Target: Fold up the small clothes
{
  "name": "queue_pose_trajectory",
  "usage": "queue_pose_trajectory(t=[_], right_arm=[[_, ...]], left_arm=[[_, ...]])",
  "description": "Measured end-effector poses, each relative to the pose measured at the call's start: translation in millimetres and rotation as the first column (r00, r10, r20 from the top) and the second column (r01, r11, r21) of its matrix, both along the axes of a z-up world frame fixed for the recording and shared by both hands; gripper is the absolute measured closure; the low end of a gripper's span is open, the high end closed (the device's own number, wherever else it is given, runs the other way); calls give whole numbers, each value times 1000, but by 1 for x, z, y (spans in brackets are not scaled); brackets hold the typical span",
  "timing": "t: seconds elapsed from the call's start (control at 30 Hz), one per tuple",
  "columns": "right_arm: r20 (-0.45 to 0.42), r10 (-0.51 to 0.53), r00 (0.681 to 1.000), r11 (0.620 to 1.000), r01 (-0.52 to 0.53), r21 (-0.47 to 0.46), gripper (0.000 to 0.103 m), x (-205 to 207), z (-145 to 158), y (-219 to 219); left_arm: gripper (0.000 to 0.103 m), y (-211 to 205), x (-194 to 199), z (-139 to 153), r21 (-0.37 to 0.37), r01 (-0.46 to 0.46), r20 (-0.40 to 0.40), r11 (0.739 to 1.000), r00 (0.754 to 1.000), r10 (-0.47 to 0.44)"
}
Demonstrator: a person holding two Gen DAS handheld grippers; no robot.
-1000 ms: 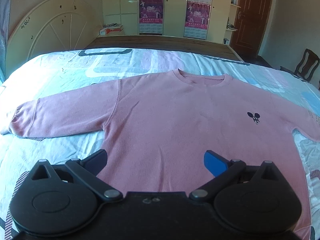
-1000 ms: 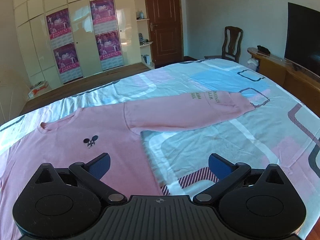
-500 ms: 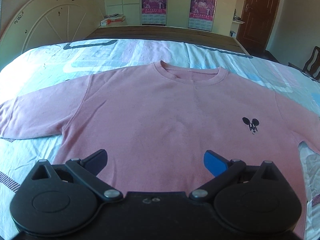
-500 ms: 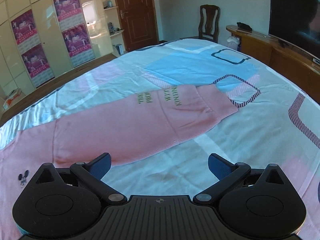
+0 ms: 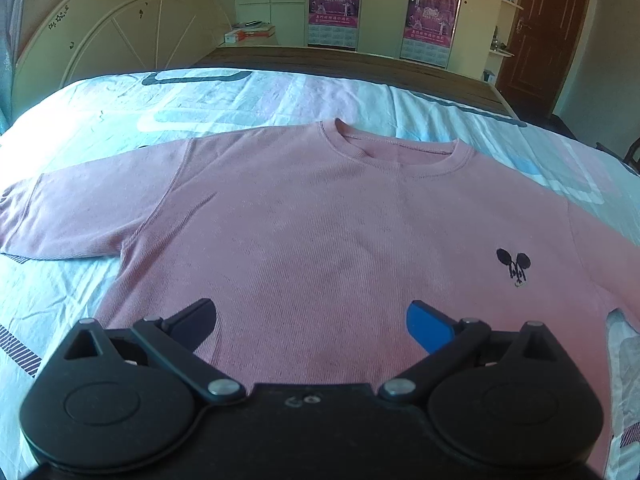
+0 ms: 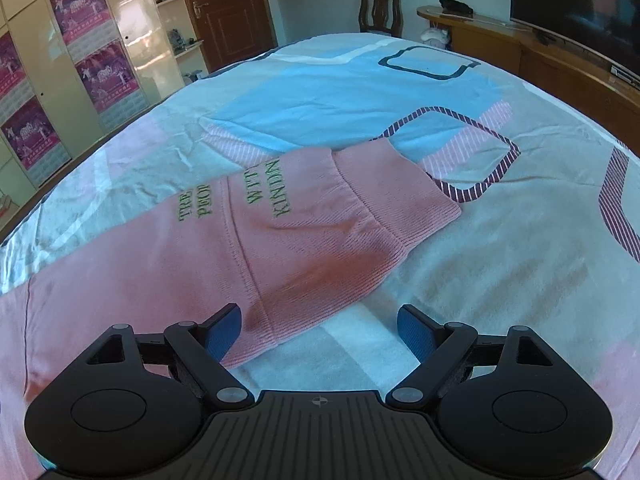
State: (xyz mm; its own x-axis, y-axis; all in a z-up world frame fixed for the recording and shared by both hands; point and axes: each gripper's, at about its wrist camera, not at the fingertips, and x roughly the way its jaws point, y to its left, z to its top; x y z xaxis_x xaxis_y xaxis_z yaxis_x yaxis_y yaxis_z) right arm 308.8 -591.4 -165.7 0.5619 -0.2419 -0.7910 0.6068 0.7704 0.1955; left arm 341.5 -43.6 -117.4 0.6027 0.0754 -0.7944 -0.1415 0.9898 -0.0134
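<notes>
**Now both grippers spread wide above a flat pink sweatshirt**

Flat on the patterned blue, white and pink bedspread [image 5: 248, 96] lies a pink ribbed long-sleeved sweatshirt [image 5: 320, 224], front up, neck opening toward the far side of the bed. A small black mouse-head emblem [image 5: 514, 266] sits on its chest, and one sleeve runs out toward the left edge of the left wrist view.

The black left gripper [image 5: 311, 322] hangs over the lower body of the sweatshirt. Its jaws stand wide apart, with only pink fabric visible between them; it holds nothing, and whether the fingertips touch the cloth cannot be told.

The black right gripper [image 6: 319, 330] is over the sweatshirt's other sleeve [image 6: 280, 232], which lies stretched across the bedspread with green embroidered lettering [image 6: 236, 196] near its ribbed cuff [image 6: 400, 204]. This gripper is also wide open and empty. Its left blue-padded finger [image 6: 224, 332] sits over the sleeve's near edge, while the right one [image 6: 416, 332] is over bare bedspread just beside the sleeve.
</notes>
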Motion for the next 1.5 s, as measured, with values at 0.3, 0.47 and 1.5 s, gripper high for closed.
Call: queue_pose_trajectory(t=[0.3,0.47,1.5], right_arm=[[42,-2,999,1000,3,-12,82,19,-5,-10],[99,21,995,999,-18,-28,95,17,4,-7],[204,771,603,618,-786,-16,40,89,29,393]], left_arm=[[9,5,2,-4,22,-7,10,1000,1000,7],[13,12,6,-6,-25,-9,-11,1000,1000,9],[14,91,39,-9,-44,123,37,991,992,-121]])
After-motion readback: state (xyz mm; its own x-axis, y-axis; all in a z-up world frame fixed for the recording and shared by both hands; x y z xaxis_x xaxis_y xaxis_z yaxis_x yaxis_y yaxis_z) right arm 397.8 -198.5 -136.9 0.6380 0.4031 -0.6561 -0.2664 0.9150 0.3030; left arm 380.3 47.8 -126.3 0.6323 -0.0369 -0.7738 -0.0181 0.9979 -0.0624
